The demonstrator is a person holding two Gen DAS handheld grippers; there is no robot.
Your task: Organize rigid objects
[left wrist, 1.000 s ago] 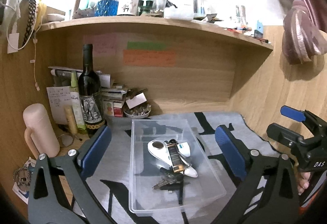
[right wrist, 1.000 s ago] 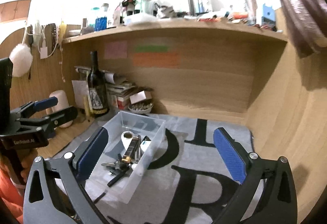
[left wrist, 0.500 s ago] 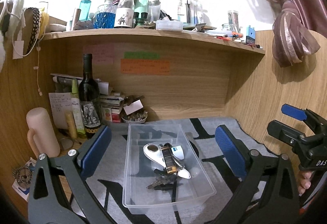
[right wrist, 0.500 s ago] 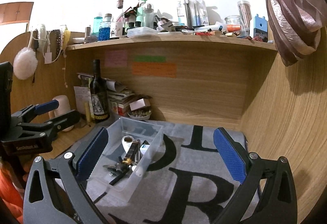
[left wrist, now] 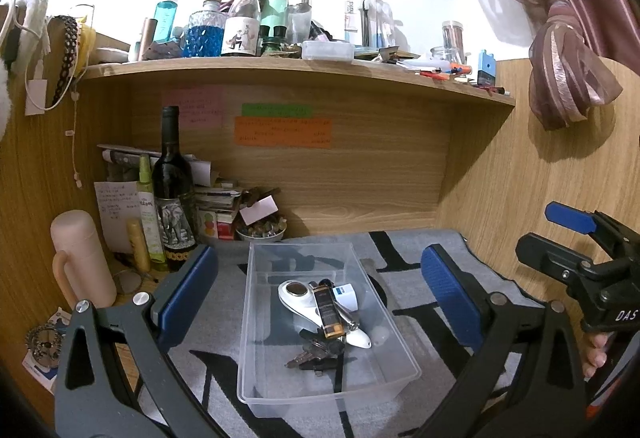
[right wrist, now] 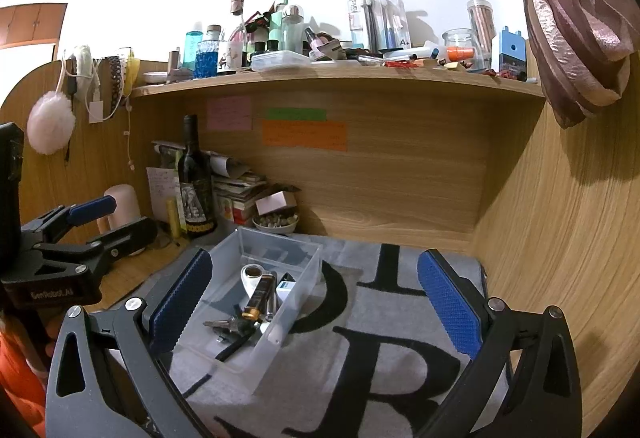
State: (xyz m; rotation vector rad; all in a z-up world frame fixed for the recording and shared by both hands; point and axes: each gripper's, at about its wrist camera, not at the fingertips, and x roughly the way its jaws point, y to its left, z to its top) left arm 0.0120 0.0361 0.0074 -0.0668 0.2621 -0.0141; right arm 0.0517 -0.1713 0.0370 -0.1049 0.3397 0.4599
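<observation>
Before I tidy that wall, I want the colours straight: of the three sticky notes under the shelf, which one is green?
The green note is the thin strip sitting directly above the wider orange note; the pink note hangs apart, to their left, above the wine bottle.

The left tongs [left wrist: 320, 288] have dark grey triangular-cutout arms, silver screws at the joints and blue ribbed pads [left wrist: 188, 288]. The right tongs [right wrist: 314, 302] match, their blue pads [right wrist: 448, 308] diamond-textured. Seen from the other side, each black body carries white lettering. An orange sleeve [right wrist: 18, 386] shows beside the left tongs' body.
</observation>
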